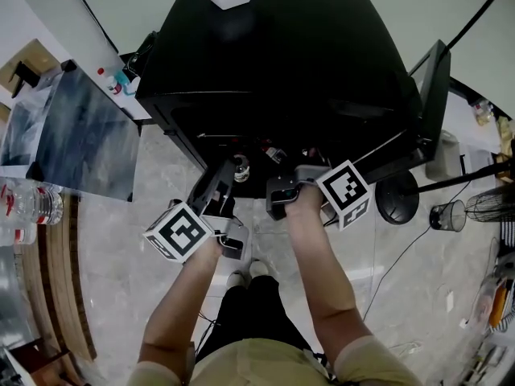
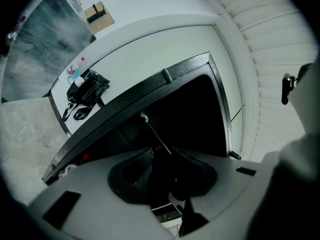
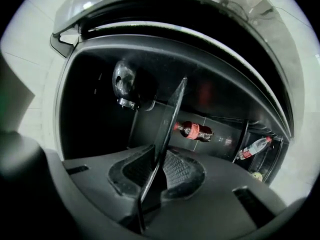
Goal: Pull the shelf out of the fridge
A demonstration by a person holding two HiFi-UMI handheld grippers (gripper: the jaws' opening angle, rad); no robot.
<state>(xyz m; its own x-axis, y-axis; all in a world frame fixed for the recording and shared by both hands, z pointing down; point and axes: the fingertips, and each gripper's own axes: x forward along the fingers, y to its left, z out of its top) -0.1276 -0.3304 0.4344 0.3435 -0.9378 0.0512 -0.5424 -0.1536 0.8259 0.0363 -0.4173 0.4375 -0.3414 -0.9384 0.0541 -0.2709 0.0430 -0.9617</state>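
Observation:
A black fridge stands in front of me with its door swung open to the right. The glass shelf shows edge-on in the right gripper view, running from the dark fridge interior down between the jaws. My right gripper is shut on its front edge, both ribbed pads against the glass; in the head view this gripper sits at the fridge's opening. My left gripper is beside it to the left. In its own view the left gripper is open with nothing between its pads.
A cola bottle lies deep in the fridge and a water bottle sits in the door rack. To the left are a grey table, a black bag and water bottles. A black round stand base and cables are on the floor at right.

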